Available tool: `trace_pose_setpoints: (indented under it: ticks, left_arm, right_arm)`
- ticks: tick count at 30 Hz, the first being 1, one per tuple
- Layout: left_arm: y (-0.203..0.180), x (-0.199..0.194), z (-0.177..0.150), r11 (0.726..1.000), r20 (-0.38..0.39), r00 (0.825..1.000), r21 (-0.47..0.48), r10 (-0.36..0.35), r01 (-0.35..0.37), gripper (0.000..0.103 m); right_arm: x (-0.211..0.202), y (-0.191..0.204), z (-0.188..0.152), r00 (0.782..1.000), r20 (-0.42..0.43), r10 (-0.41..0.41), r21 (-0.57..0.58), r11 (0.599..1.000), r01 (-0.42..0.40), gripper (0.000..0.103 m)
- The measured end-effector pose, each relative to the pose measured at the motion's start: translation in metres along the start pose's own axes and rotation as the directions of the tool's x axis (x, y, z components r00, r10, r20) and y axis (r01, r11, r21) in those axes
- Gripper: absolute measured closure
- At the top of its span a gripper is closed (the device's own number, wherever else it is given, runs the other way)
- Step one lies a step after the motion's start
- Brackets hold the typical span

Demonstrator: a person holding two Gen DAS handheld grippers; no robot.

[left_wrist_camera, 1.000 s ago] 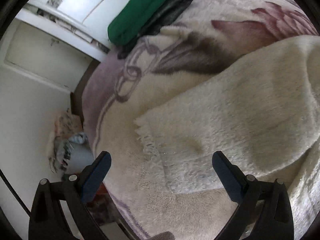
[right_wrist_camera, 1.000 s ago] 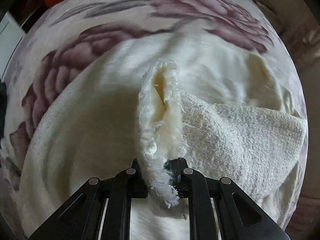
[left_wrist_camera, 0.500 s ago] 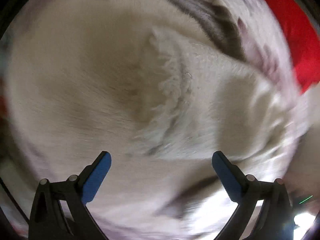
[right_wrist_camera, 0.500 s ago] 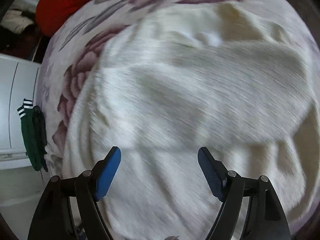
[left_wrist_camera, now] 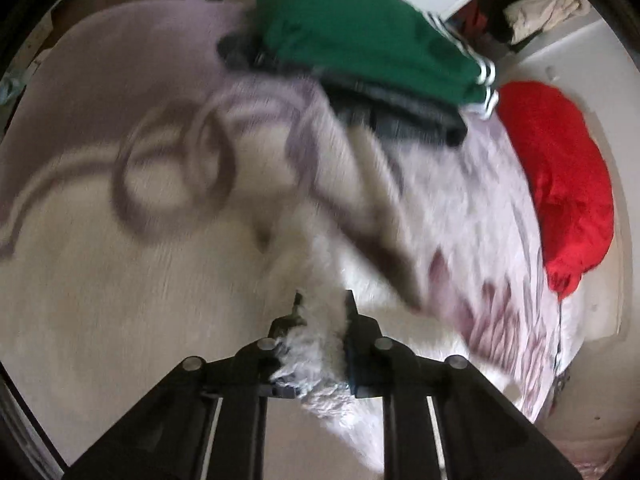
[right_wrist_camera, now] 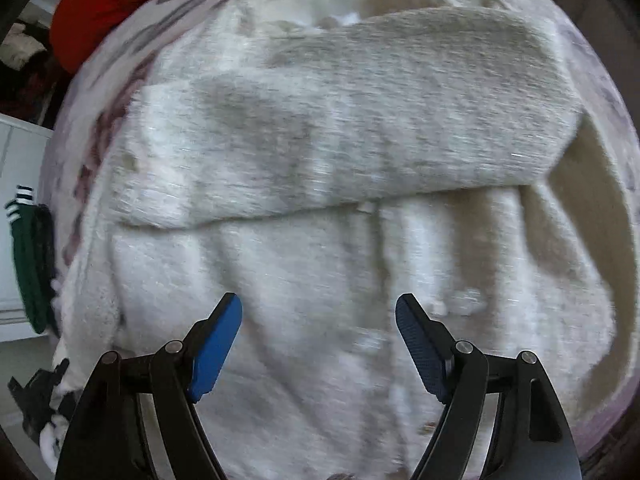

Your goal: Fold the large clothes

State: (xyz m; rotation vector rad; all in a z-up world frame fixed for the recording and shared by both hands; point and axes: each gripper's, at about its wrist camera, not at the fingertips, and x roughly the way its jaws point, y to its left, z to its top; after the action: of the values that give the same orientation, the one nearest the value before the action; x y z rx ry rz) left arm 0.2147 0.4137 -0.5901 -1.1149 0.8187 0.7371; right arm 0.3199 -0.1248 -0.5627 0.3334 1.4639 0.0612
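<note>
A large fluffy cream garment lies spread on the flowered bed blanket, with one flap folded across its upper half. My right gripper is open and empty, hovering above the garment's lower part. My left gripper is shut on a fringed edge of the cream garment and holds it above the blanket. The left gripper also shows at the lower left of the right wrist view, gripping the garment's corner.
A folded green garment with white stripes lies on dark folded clothes at the bed's far end. A red item lies at the right. White cabinet doors stand beside the bed.
My right gripper has let go of the garment's edge and opened; a flap now lies folded over. My left gripper, open before, has swung round and shut on the garment's fringed edge.
</note>
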Motion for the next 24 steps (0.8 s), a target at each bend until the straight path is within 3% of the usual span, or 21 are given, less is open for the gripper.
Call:
trace_pose_setpoints:
  ticks: [4, 8, 10, 12, 13, 17, 18, 21, 23, 24]
  left_arm:
    - [0.010, 0.020, 0.028, 0.999, 0.009, 1.000, -0.031, -0.018, 0.018, 0.095]
    - [0.035, 0.022, 0.025, 0.981, -0.114, 0.983, -0.143, -0.147, 0.130, 0.092]
    - [0.043, 0.008, 0.010, 0.974, -0.161, 0.970, -0.160, -0.184, 0.158, 0.079]
    - [0.054, -0.011, -0.012, 0.971, -0.172, 0.965, -0.167, -0.199, 0.171, 0.035]
    - [0.057, -0.017, -0.021, 0.969, -0.178, 0.963, -0.176, -0.204, 0.173, 0.031]
    - [0.059, -0.022, -0.068, 0.962, -0.277, 0.935, -0.224, -0.219, 0.159, 0.031]
    - [0.052, -0.014, -0.081, 0.956, -0.299, 0.921, -0.229, -0.249, 0.184, 0.031]
    - [0.034, 0.021, -0.096, 0.952, -0.317, 0.912, -0.244, -0.260, 0.187, 0.031]
    - [0.024, 0.040, -0.095, 0.949, -0.297, 0.922, -0.265, -0.248, 0.170, 0.031]
    - [0.016, 0.047, -0.090, 0.952, -0.269, 0.939, -0.272, -0.214, 0.139, 0.030]
  right_arm:
    - [0.011, 0.037, 0.024, 0.995, 0.058, 0.080, -0.009, 0.997, -0.079, 0.022]
    - [0.042, 0.063, 0.045, 0.997, 0.000, 0.073, -0.032, 0.997, -0.072, 0.022]
    - [0.043, 0.065, 0.047, 0.998, -0.014, 0.063, -0.026, 0.998, -0.064, 0.022]
    - [0.030, 0.060, 0.042, 0.998, 0.011, 0.065, -0.043, 0.997, -0.065, 0.022]
    - [0.027, 0.066, 0.046, 0.999, 0.016, 0.052, -0.052, 0.997, -0.051, 0.022]
    - [0.008, 0.050, 0.029, 0.998, 0.030, -0.060, -0.080, 0.995, 0.063, 0.022]
    - [0.006, 0.045, 0.021, 0.992, 0.033, -0.123, -0.101, 0.987, 0.126, 0.022]
    - [0.002, 0.038, 0.010, 0.969, 0.051, -0.241, -0.150, 0.958, 0.246, 0.022]
    - [0.002, 0.033, 0.003, 0.946, 0.072, -0.316, -0.172, 0.930, 0.324, 0.022]
    - [0.002, 0.031, 0.000, 0.928, 0.093, -0.360, -0.184, 0.910, 0.371, 0.022]
